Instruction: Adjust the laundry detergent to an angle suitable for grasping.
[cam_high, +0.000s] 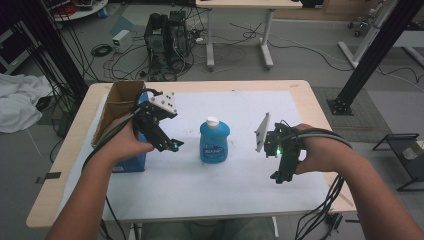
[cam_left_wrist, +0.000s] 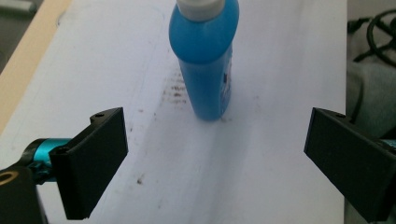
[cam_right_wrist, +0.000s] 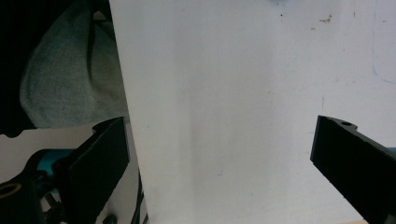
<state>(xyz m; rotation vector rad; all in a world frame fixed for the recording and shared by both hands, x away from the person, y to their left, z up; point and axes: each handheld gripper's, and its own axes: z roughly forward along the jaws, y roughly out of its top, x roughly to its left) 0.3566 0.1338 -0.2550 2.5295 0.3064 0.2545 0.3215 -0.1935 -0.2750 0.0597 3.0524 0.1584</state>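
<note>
Blue plastic bottle with a white cap (cam_high: 214, 141) stands upright mid-table on the white sheet (cam_high: 200, 185), just ahead of the left gripper (cam_high: 172, 145), whose jaws gape empty. Right gripper (cam_high: 281, 176) hovers apart, open too. Judged: approach step; next, advance left jaws around the bottle and close.

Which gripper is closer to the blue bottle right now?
Left. The left gripper sits just left of the blue bottle, jaws open, not touching; the right gripper hangs farther off to its right.

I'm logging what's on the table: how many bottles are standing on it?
1. The blue bottle with a white cap stands upright mid-table on the white sheet, between the two tools and ahead of the left tool. The cardboard box may hide more.
</note>
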